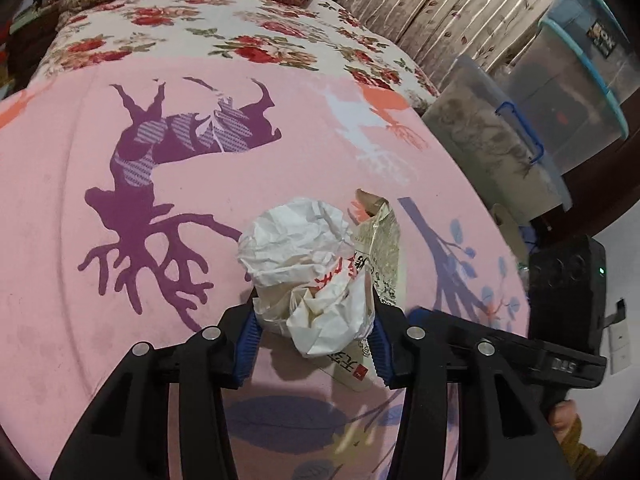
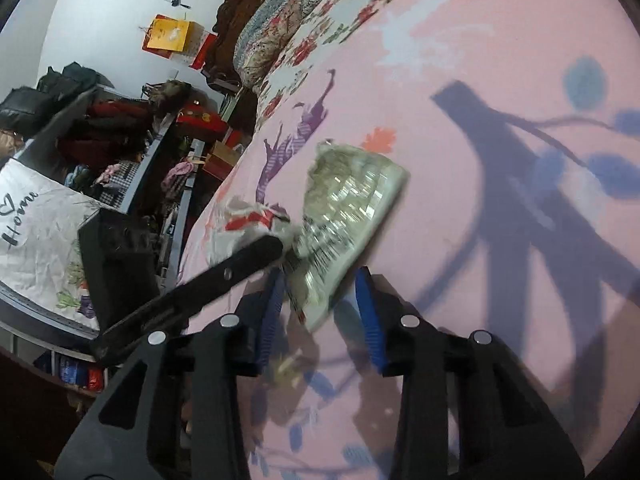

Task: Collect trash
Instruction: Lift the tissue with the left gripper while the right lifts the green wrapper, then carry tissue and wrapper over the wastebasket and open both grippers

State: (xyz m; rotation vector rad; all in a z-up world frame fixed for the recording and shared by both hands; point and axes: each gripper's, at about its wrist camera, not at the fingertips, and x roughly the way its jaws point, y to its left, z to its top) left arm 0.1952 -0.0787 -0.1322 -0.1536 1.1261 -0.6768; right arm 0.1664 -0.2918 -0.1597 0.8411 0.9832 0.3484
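My left gripper is shut on a crumpled white paper wad with red print. A shiny printed packet is pinched in alongside it. The bundle hangs just above the pink bedspread. In the right wrist view the same packet, blurred, reaches between the blue pads of my right gripper. Those jaws stand open with gaps beside the packet. A black finger of the left gripper crosses in from the left. The right gripper's body shows at the right of the left wrist view.
A floral quilt and pillow lie at the bed's far end. Clear plastic storage boxes stand off the bed's right side by curtains. Cluttered shelves and a white printed bag line the other side. A hand shows low right.
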